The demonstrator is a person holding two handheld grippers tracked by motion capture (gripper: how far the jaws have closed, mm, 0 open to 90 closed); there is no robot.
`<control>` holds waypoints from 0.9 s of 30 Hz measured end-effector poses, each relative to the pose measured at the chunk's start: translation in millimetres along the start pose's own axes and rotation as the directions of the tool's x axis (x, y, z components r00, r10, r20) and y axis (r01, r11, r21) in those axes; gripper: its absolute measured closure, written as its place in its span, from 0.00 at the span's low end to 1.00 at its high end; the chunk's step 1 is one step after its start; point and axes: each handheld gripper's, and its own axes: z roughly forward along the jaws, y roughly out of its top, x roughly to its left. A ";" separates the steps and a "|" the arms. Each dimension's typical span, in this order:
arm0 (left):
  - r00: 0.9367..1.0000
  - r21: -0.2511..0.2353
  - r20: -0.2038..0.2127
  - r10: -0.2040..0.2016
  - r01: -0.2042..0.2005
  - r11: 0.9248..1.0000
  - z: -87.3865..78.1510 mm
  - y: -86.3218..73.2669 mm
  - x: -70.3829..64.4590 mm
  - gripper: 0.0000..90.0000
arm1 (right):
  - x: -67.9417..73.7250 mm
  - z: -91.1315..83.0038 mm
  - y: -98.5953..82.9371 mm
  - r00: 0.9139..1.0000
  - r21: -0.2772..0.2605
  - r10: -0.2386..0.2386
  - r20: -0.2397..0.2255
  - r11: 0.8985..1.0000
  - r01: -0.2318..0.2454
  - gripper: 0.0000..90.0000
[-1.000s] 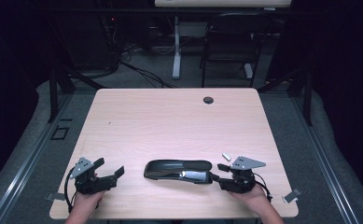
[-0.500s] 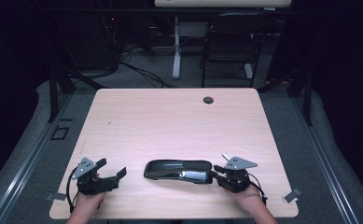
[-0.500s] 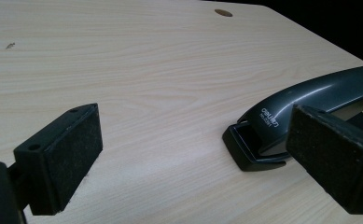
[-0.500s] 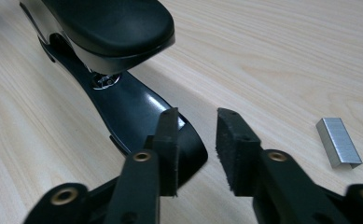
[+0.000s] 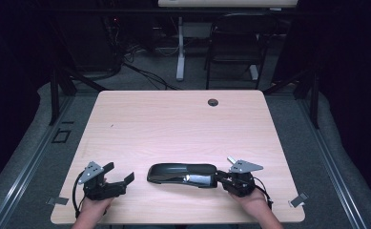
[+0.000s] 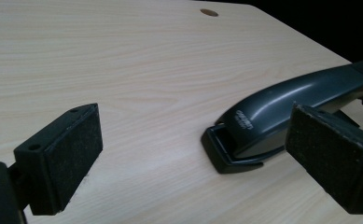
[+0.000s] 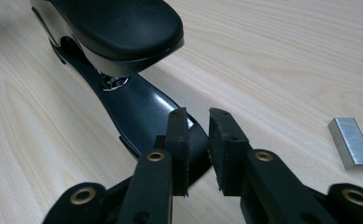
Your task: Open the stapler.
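Note:
A black stapler (image 5: 182, 173) lies lengthwise near the table's front edge, its nose toward my left. My right gripper (image 5: 220, 180) is at its right end; in the right gripper view the jaws (image 7: 198, 140) stand a narrow gap apart over the tail of the stapler's base (image 7: 137, 112), with nothing clearly pinched. The stapler's raised handle (image 7: 118, 28) looms just beyond. My left gripper (image 5: 118, 172) rests a short way left of the stapler, wide open and empty. In the left gripper view its pads (image 6: 72, 154) frame the stapler's nose (image 6: 244, 135).
A small strip of staples (image 7: 352, 142) lies on the wooden table (image 5: 173, 124) just right of the right gripper. A cable hole (image 5: 213, 102) sits near the far edge. Metal clips (image 5: 298, 199) stick out at the front corners. A chair (image 5: 231, 43) stands beyond the table.
My right gripper has slid left up to the stapler's right end. My left gripper has shifted slightly right, still open.

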 end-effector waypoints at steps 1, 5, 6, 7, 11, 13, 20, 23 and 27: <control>1.000 -0.003 0.012 -0.010 0.010 1.000 0.6 0.3 -2.7 0.05 | 0.0 0.0 0.0 1.000 0.000 0.000 0.000 1.000 0.000 0.89; 0.998 -0.016 0.065 -0.028 0.029 0.999 2.8 2.2 -17.0 0.07 | 0.5 -0.2 0.8 1.000 -0.018 0.009 -0.012 1.000 -0.009 0.91; 0.997 -0.016 0.072 -0.025 0.026 1.000 3.4 2.3 -19.9 0.08 | 0.3 -0.8 1.3 1.000 -0.016 0.005 -0.008 1.000 -0.005 0.91; 0.997 -0.017 0.078 -0.015 0.016 1.000 4.0 2.5 -24.0 0.08 | 0.2 -0.8 1.4 1.000 -0.017 0.002 -0.008 1.000 -0.002 0.91; 0.995 -0.015 0.099 0.025 -0.024 1.000 7.7 1.6 -40.2 0.11 | 0.2 -2.0 1.8 1.000 -0.024 0.005 -0.005 1.000 -0.005 0.91; 0.992 -0.014 0.113 0.046 -0.045 0.999 9.6 0.4 -48.2 0.14 | -0.2 -3.1 2.2 1.000 -0.032 0.007 -0.006 0.999 -0.007 0.91; 0.981 -0.018 0.165 0.105 -0.104 0.994 15.4 -4.1 -69.4 0.25 | 0.1 -2.5 2.5 1.000 -0.039 0.007 -0.008 0.999 -0.007 0.91; 0.976 -0.051 0.184 0.119 -0.111 0.992 19.5 -7.5 -79.8 0.35 | 0.3 -3.1 3.2 1.000 -0.040 0.002 -0.009 0.999 -0.003 0.90; 0.967 -0.078 0.206 0.152 -0.139 0.987 27.5 -10.2 -96.9 0.49 | 0.4 -4.6 4.3 1.000 -0.046 0.001 -0.012 0.999 -0.001 0.90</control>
